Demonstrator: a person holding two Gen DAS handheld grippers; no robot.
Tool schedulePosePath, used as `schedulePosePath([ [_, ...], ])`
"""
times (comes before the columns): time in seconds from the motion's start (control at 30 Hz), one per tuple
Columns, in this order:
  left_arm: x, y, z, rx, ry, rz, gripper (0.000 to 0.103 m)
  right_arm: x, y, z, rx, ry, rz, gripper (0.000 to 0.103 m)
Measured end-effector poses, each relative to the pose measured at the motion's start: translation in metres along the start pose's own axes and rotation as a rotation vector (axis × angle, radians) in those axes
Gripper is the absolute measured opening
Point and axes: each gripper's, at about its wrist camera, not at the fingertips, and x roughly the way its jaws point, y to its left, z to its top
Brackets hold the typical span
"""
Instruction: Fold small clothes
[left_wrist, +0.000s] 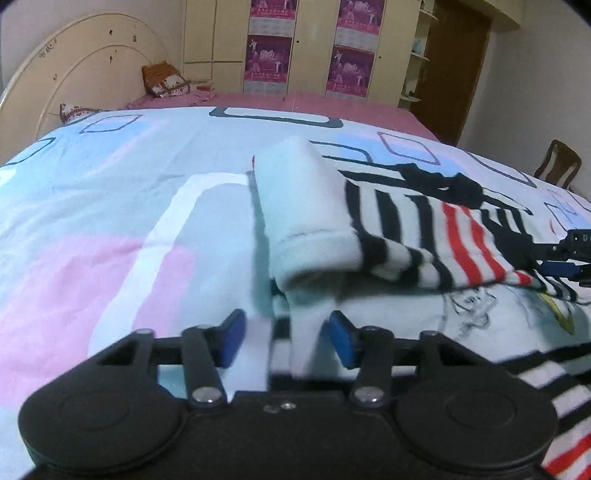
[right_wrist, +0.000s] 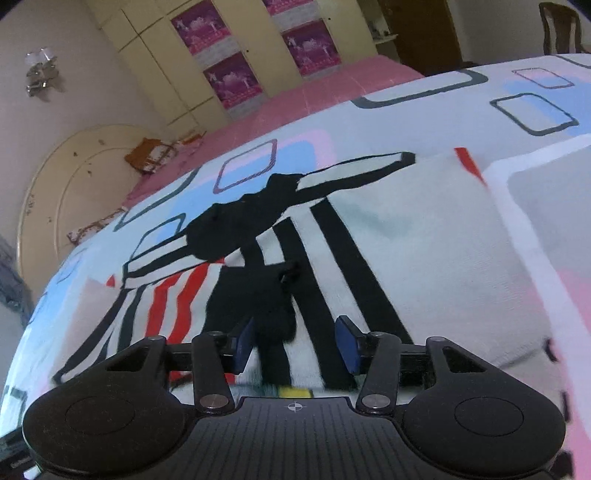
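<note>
The striped shirt (left_wrist: 424, 236) lies on the bed (left_wrist: 110, 221), only partly folded by my reckoning: its white sleeve (left_wrist: 310, 214) is turned in over the body. My left gripper (left_wrist: 282, 339) has jaws wide, white cloth between them, ungripped. My right gripper (right_wrist: 295, 341) hangs over the stripes, jaws wide too. The main folds seem left.

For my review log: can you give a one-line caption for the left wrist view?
Left gripper, jaws open around a fold of the striped garment, its white sleeve folded over on the patterned bedspread.
</note>
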Motion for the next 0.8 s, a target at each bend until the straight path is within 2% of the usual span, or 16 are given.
schedulePosePath([
  [0.07, 0.01, 0.008, 0.006, -0.008, -0.009, 0.011, 0.046, 0.01, 0.008, 0.005, -0.052, 0.011, -0.006, 0.049],
  [0.1, 0.014, 0.011, 0.009, -0.028, -0.008, -0.002, 0.043, 0.015, 0.014, 0.006, -0.085, 0.019, 0.0, 0.037],
  [0.13, 0.017, 0.01, 0.012, -0.033, -0.007, -0.009, 0.026, 0.019, 0.02, 0.007, -0.123, 0.033, -0.001, 0.025],
  [0.2, 0.022, 0.004, 0.012, 0.009, -0.007, -0.012, 0.018, 0.022, 0.03, 0.008, -0.193, 0.042, -0.007, 0.009],
  [0.3, 0.02, 0.002, 0.007, -0.004, -0.018, -0.017, 0.015, 0.004, 0.042, 0.017, -0.266, -0.027, -0.009, 0.008],
  [0.4, 0.021, 0.003, 0.005, 0.0, -0.017, -0.029, 0.014, -0.046, 0.042, 0.034, -0.257, -0.236, -0.025, 0.008],
  [0.43, 0.021, 0.003, 0.006, 0.005, -0.016, -0.032, 0.014, -0.056, 0.038, 0.036, -0.268, -0.275, -0.034, 0.008],
  [0.47, 0.022, 0.003, 0.006, 0.006, -0.015, -0.035, 0.014, -0.052, 0.033, 0.036, -0.289, -0.239, -0.06, 0.008],
  [0.53, 0.022, 0.004, 0.006, 0.003, -0.011, -0.043, 0.014, -0.03, 0.02, 0.03, -0.303, -0.112, -0.097, 0.008],
  [0.57, 0.022, 0.005, 0.007, 0.004, -0.009, -0.045, 0.014, -0.027, 0.013, 0.025, -0.297, -0.091, -0.094, 0.008],
  [0.8, 0.023, 0.005, 0.008, 0.01, 0.002, -0.049, 0.014, -0.018, 0.003, 0.001, -0.275, -0.063, -0.11, 0.008],
])
